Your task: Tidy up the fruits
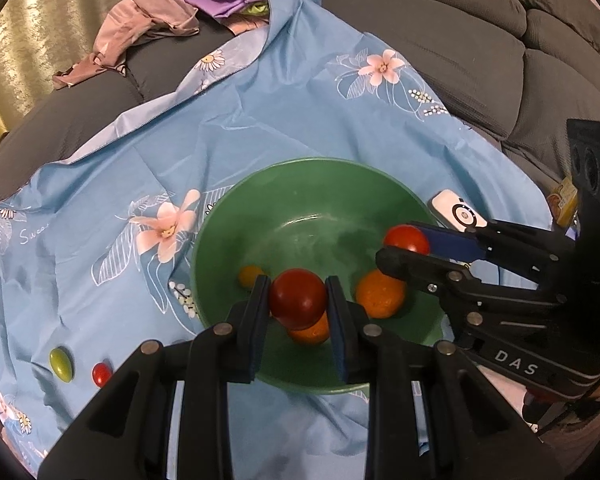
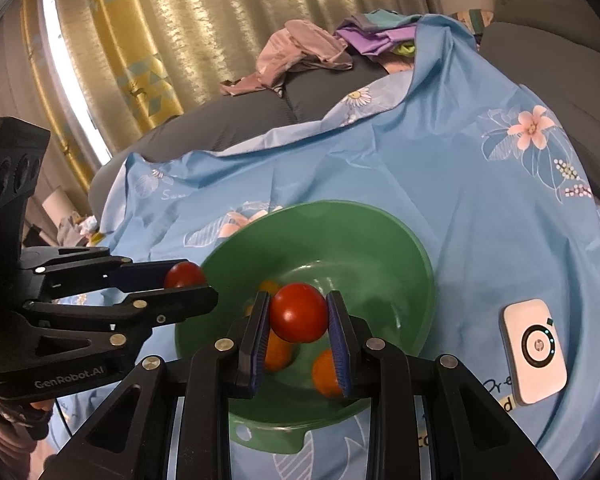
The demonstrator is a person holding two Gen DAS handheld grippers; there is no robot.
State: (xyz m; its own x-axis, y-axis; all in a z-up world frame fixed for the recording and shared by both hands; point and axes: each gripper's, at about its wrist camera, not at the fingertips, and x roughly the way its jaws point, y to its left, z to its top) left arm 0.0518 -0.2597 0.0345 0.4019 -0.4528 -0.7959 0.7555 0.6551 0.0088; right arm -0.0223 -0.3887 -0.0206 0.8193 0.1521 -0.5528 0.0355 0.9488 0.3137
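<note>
I see: grey sofa [image 1: 440, 20], blue flowered sheet [image 1: 300, 112] over it; on sheet, green bowl [image 1: 228, 216], white device [image 2: 534, 350] right, two candies near left.

Both hand-held grippers, left [image 1: 298, 312] and right [image 2: 298, 320], are black, silver-riveted, with blue finger pads [image 1: 454, 245].

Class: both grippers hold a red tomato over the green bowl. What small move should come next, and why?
Probably open the left gripper: its round red tomato hangs inside the green plastic bowl, above the orange fruits, so the drop looks short.
</note>
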